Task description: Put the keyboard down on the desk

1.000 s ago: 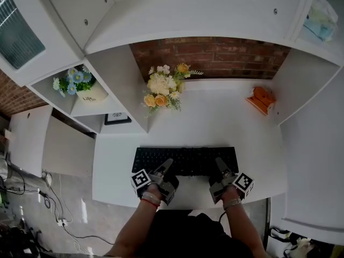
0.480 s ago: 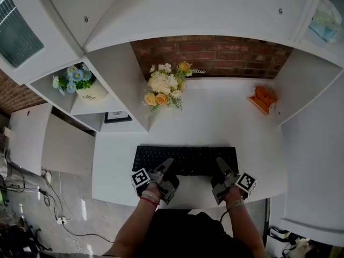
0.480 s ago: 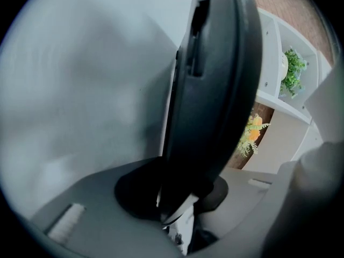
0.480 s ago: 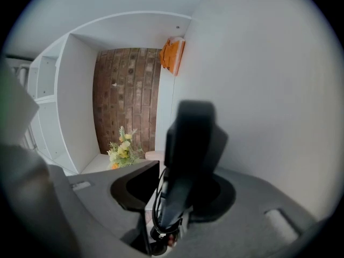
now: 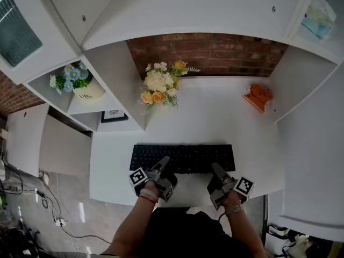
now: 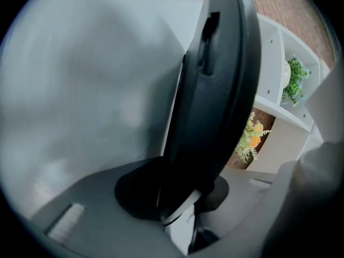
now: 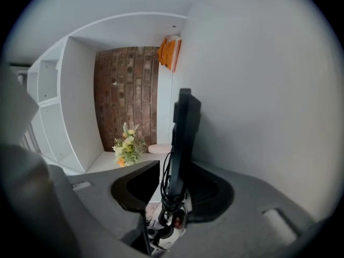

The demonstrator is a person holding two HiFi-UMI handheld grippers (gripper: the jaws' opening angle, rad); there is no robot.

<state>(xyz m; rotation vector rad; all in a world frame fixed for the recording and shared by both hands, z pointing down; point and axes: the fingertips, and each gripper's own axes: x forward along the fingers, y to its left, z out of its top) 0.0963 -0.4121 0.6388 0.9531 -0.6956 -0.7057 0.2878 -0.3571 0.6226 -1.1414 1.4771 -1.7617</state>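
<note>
Keyboard (image 5: 183, 158) lies crosswise on the desk (image 5: 215, 117), just above both grippers. Your left gripper (image 5: 164, 166), jaws just easing, pinches its near edge. Your right gripper (image 5: 216, 171) has just opened clear around it.

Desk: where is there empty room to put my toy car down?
The biggest bare patch of the white desk lies in the middle, between the black keyboard in front, the yellow-and-white flower bunch at back left and the orange object at back right. A smaller strip is right of the keyboard. The front edge is crowded.
</note>
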